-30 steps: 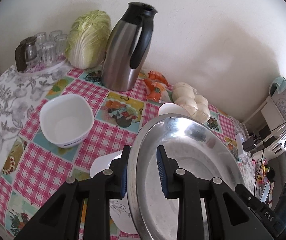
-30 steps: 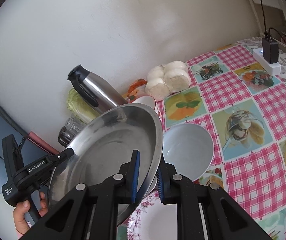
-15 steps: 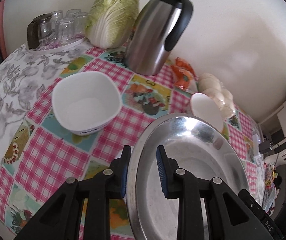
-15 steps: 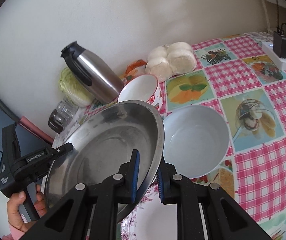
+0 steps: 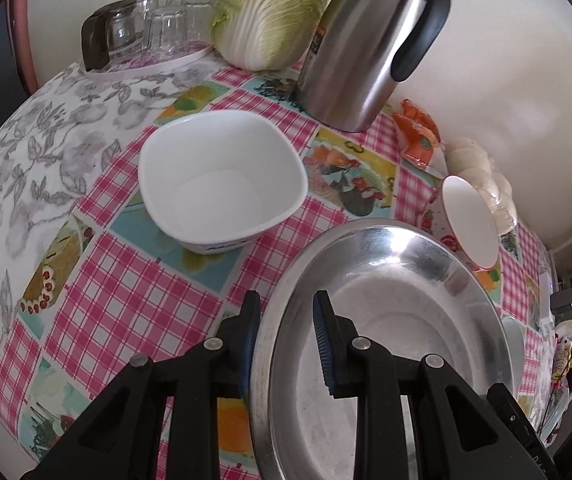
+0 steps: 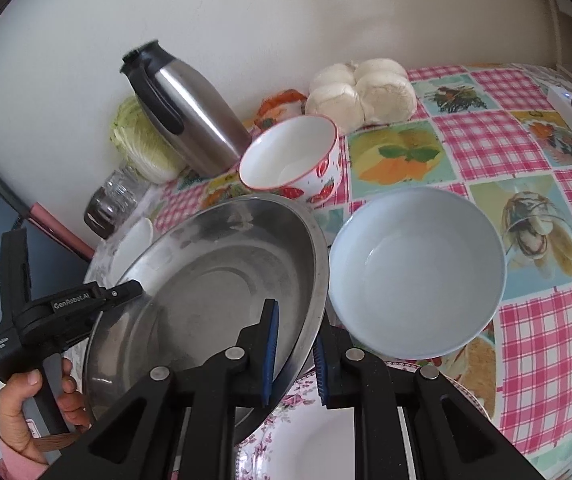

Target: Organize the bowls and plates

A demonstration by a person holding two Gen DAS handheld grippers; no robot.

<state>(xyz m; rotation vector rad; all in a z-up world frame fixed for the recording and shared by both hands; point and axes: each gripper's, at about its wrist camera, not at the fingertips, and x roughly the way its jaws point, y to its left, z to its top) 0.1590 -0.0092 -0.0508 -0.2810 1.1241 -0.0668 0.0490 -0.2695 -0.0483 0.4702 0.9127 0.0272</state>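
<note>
Left wrist view: the rim of a steel plate (image 5: 398, 320) is pinched between the blue pads of the left gripper (image 5: 286, 340), one pad outside the rim, one inside. A white square bowl (image 5: 221, 188) is seen on the checked tablecloth (image 5: 125, 300) just beyond the fingers, with a steel jug (image 5: 370, 44), a cabbage (image 5: 273, 12) and upturned glasses (image 5: 157, 24) behind it. In the right wrist view, the opposite rim is clamped by the right gripper (image 6: 294, 356), pressed nearly together. The plate is held tilted above a floral plate (image 6: 326, 440), beside a pale blue bowl (image 6: 418, 268) and a strawberry bowl (image 6: 294, 160).
</note>
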